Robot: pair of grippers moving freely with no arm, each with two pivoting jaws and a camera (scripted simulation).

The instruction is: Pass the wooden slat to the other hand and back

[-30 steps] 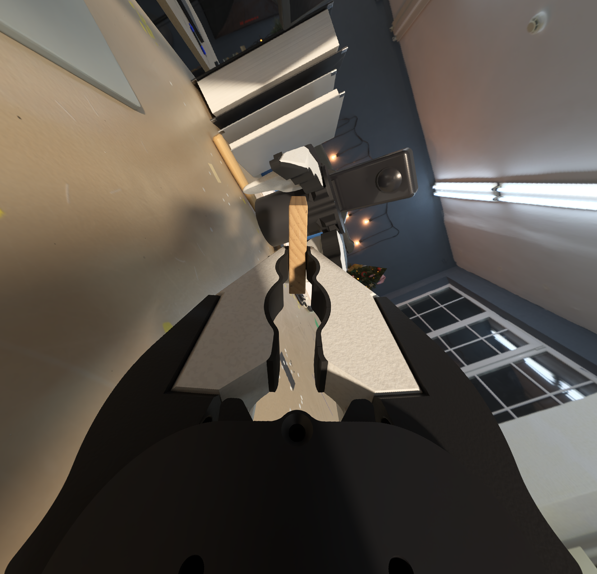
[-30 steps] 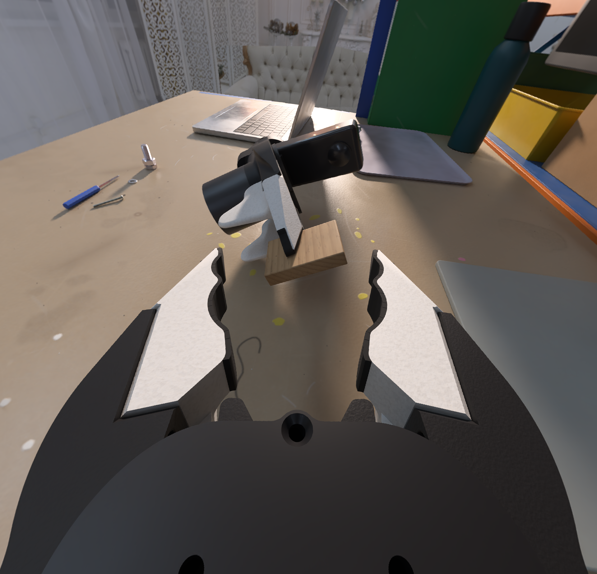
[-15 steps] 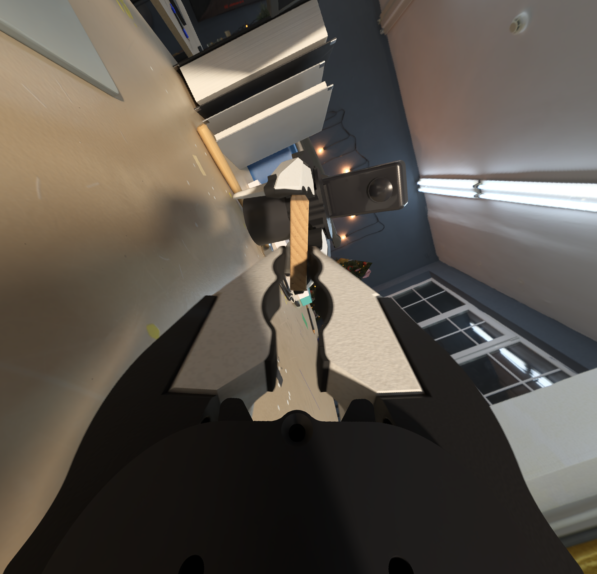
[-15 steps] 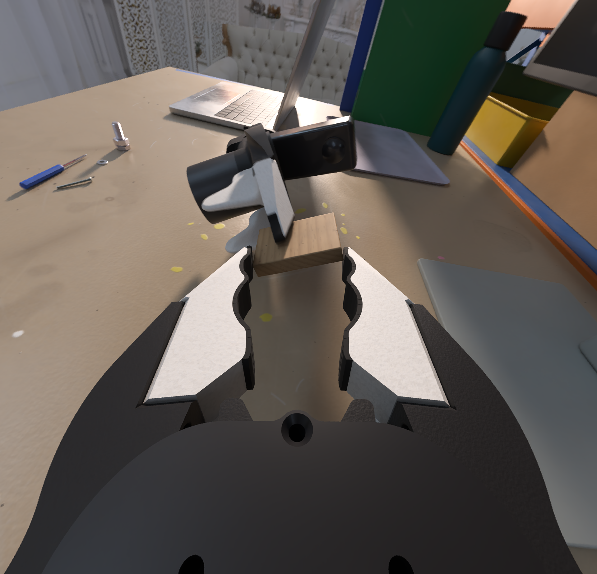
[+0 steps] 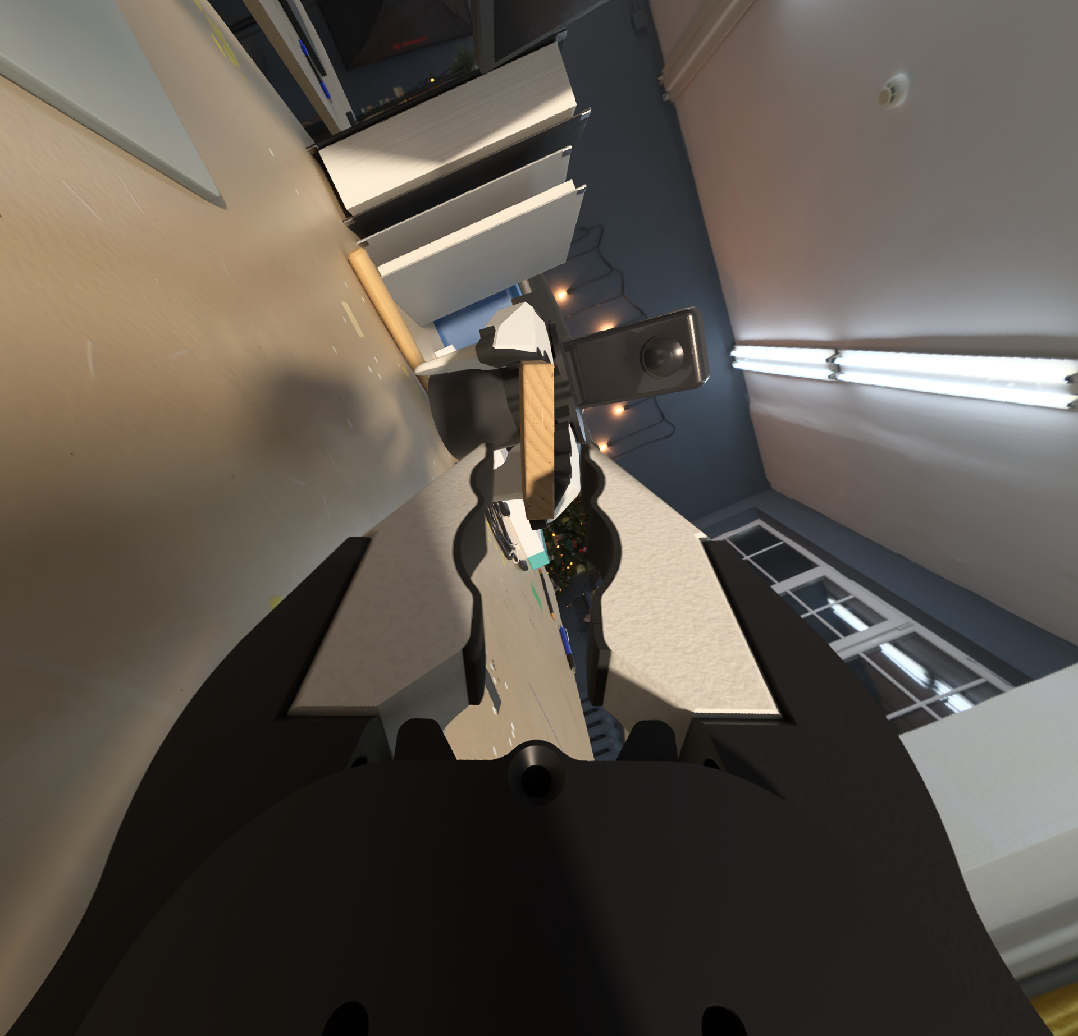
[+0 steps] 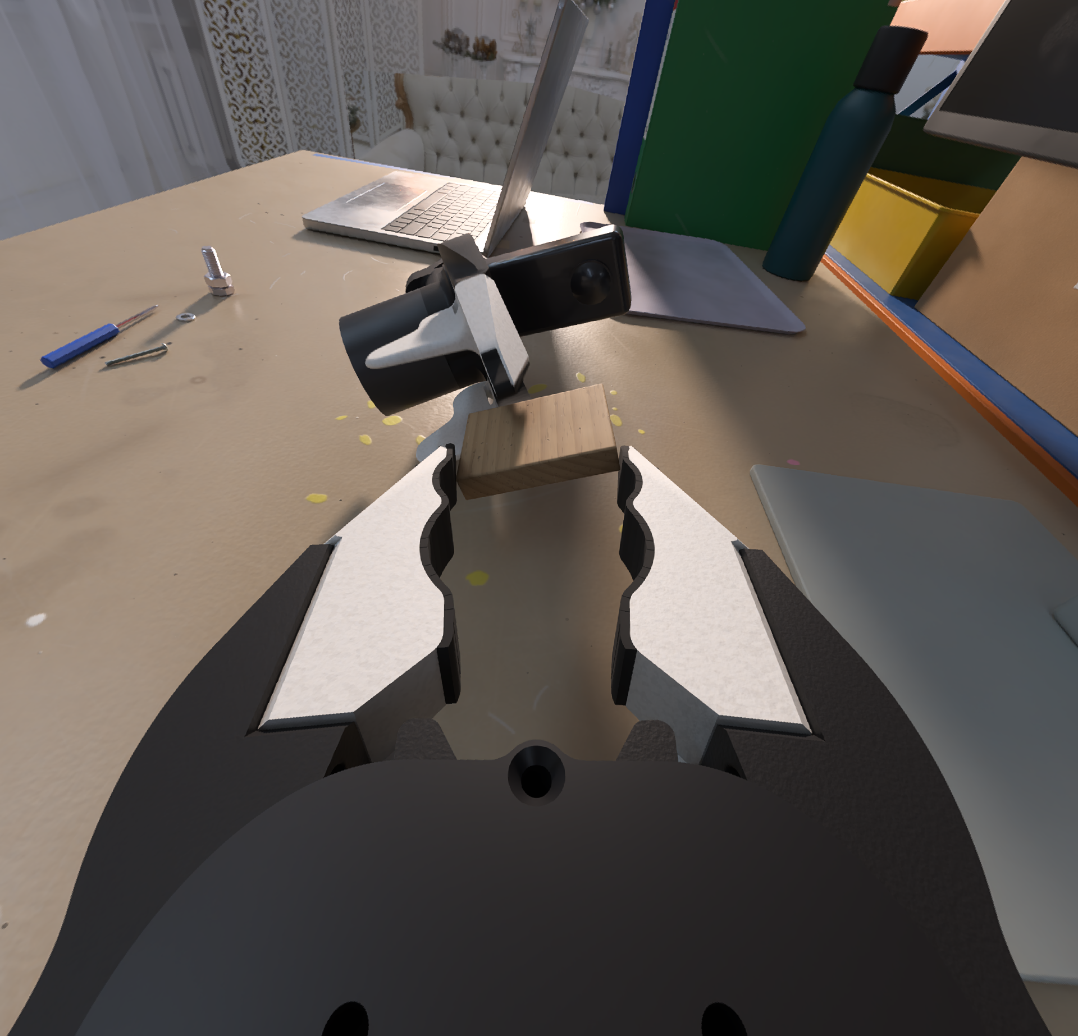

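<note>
The wooden slat [image 6: 536, 431] hangs in the air above the tan table [image 6: 175, 483]. My right gripper [image 6: 536, 460] is shut on it, with one fingertip against each long side of its near end. In the left wrist view the slat [image 5: 536, 425] shows edge-on, with its end between my left gripper's [image 5: 536, 460] fingertips. Those fingers stand apart from it with a clear gap on both sides, so the left gripper is open. The left gripper [image 6: 490, 331] also shows in the right wrist view, at the slat's far end. The right gripper [image 5: 583, 366] shows beyond the slat in the left wrist view.
An open laptop [image 6: 420, 209], a green board [image 6: 746, 104] and a dark bottle [image 6: 834, 151] stand at the back. A bolt [image 6: 217, 273] and a blue screwdriver [image 6: 87, 343] lie far left. A grey pad [image 6: 933, 600] lies on the right.
My right gripper moved forward and closed from wide open onto the slat's sides. My left gripper's fingers opened off the slat.
</note>
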